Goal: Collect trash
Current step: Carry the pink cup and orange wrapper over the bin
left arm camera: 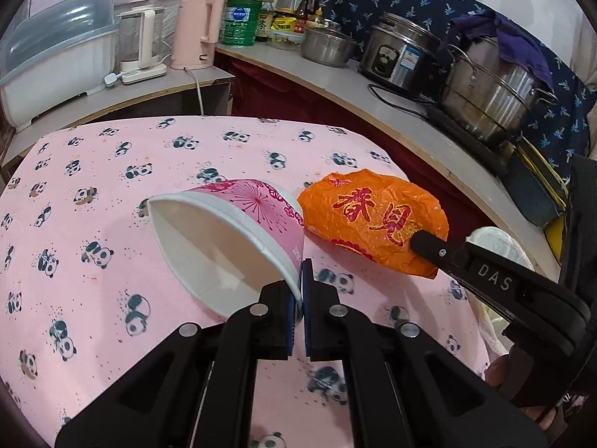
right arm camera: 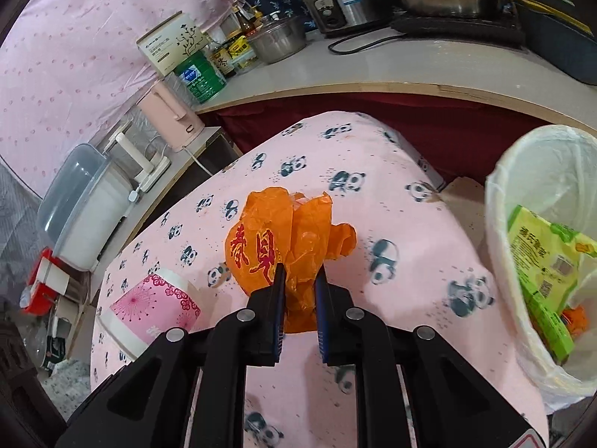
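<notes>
A pink flowered paper cup [left arm camera: 231,231] hangs tilted over the panda-print tablecloth [left arm camera: 93,186], with my left gripper [left arm camera: 301,280] shut on its rim. To the cup's right is a crumpled orange plastic bag [left arm camera: 373,220] with red characters. In the right wrist view my right gripper [right arm camera: 300,280] is shut on that orange bag [right arm camera: 261,239], and the cup [right arm camera: 156,298] shows at lower left. A bin with a white liner [right arm camera: 500,194] stands at the table's right edge, with a green wrapper [right arm camera: 541,254] inside.
A counter [left arm camera: 335,74] curves behind the table, carrying a rice cooker [left arm camera: 399,52], a steel pot [left arm camera: 492,97], a steel bowl [left arm camera: 326,46], a green tin [left arm camera: 240,22] and bottles. A pink kettle [left arm camera: 196,31] and a lidded white container [left arm camera: 52,63] stand at the back left.
</notes>
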A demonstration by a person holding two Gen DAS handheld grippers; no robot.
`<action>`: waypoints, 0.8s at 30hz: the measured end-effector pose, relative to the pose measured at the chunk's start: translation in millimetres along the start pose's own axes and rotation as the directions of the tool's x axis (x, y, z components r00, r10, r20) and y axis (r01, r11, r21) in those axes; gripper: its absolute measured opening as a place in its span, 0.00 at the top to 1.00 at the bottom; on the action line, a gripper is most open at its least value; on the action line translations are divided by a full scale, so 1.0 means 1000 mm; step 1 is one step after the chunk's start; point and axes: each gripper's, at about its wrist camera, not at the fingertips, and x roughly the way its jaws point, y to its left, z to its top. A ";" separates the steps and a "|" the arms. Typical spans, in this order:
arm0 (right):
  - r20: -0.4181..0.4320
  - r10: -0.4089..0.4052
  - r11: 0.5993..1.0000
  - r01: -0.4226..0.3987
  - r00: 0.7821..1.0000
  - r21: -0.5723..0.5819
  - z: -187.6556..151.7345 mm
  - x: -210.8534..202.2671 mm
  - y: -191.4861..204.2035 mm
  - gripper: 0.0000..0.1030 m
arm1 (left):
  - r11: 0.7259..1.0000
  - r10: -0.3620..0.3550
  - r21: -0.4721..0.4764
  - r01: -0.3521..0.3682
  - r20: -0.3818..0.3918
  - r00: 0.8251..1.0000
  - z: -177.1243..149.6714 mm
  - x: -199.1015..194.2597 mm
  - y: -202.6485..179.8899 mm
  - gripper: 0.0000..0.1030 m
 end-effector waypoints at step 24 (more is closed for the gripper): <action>0.243 -0.195 0.963 0.138 0.950 0.232 -0.029 -0.165 -0.166 0.87 | 0.948 -0.203 0.239 0.211 -0.058 0.977 -0.039 -0.031 -0.170 0.97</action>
